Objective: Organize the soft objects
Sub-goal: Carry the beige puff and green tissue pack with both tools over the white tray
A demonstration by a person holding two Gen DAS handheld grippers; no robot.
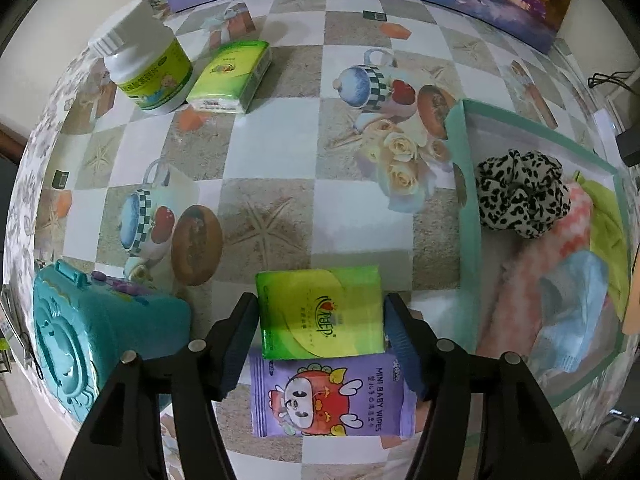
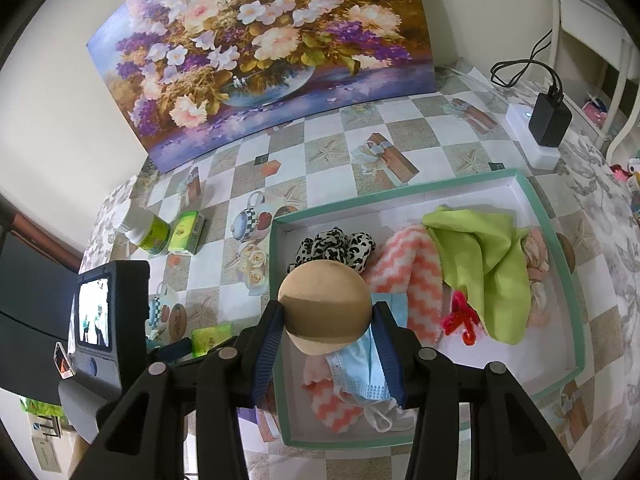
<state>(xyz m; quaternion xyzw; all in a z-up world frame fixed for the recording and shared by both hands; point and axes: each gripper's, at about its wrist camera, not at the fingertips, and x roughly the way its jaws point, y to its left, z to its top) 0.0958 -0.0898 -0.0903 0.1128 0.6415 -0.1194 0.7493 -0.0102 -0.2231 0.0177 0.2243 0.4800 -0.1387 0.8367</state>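
Soft items, among them a scrunchie [image 2: 336, 246], cloths and a mask [image 2: 360, 372], are already lying in the tray [image 2: 558, 236]; right gripper [image 2: 326, 320] is clasping a sponge [image 2: 325, 304] above it, left gripper [image 1: 322, 320] is straddling, unclenched, a tissue pack [image 1: 320, 312] near the table's edge.

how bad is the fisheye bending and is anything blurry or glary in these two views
Left wrist view: strong barrel bend, the tray rim and checker lines curve; the green tissue pack between the left gripper fingers is slightly soft, with mild sheen on its wrapper. Right wrist view: the painting bows; the tan ball in the right gripper is half lit, half shaded.
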